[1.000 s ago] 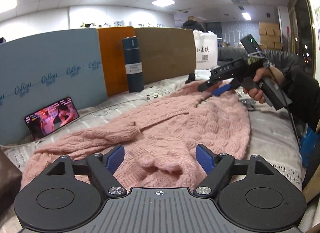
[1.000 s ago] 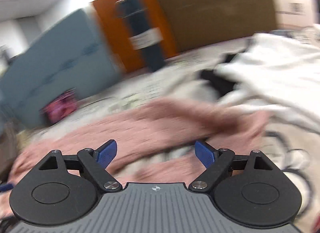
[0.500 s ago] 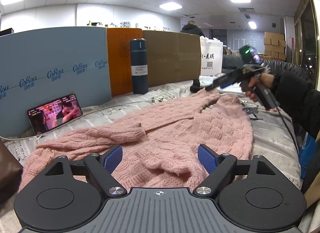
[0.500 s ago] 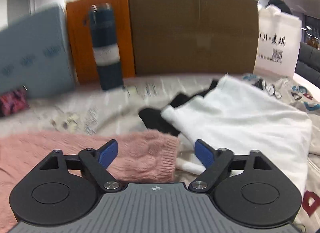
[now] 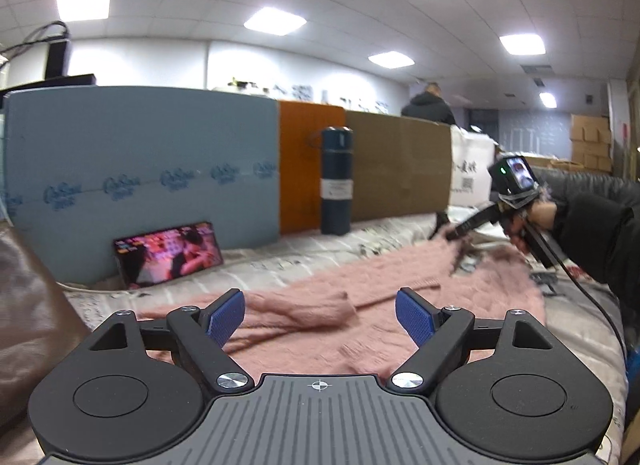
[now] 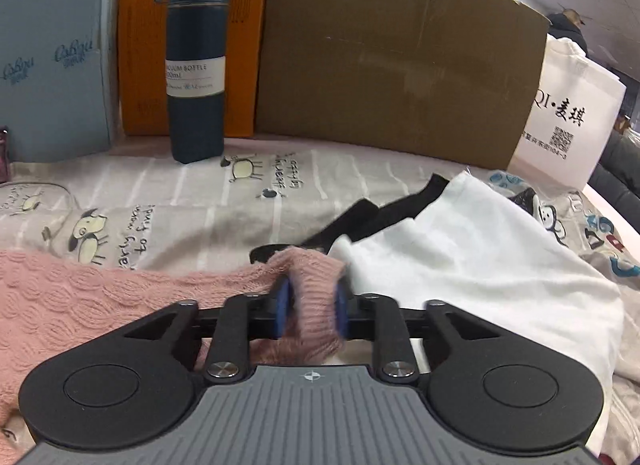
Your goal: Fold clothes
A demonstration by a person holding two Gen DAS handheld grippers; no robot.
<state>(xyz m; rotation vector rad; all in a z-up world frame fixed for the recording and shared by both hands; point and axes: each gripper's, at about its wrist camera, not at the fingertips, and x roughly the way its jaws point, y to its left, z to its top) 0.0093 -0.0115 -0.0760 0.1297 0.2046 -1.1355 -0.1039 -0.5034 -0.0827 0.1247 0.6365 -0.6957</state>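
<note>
Left wrist view looks low across a bed-like surface covered by a printed sheet (image 5: 320,249), where a pink knitted sweater (image 5: 400,305) lies spread out, one sleeve (image 5: 296,309) stretched toward the left just beyond the fingertips. The left gripper (image 5: 320,315) hovers over the near part of the sweater with its blue pads spread wide and nothing pinched between them. At the far right, a hand (image 5: 532,221) in a dark sleeve holds the right gripper (image 5: 452,233) down at the sweater's far edge; from here its tips are blurred. Behind the sweater stand a blue foam board (image 5: 140,169), an orange panel (image 5: 308,161), a sheet of cardboard (image 5: 400,169) and a dark blue vacuum bottle (image 5: 337,181), with a lit phone (image 5: 168,253) propped against the foam board. Right wrist view shows the right gripper (image 6: 310,307) with its jaws closing, the blue pads on either side of the sweater's ribbed cuff (image 6: 314,293), which bunches up between them. The rest of the pink knit runs off to the left. Just beside the cuff on the right lies a white garment (image 6: 480,265) with a black piece of cloth (image 6: 380,213) under its far edge, and a white tote bag (image 6: 568,113) stands past the cardboard.
</note>
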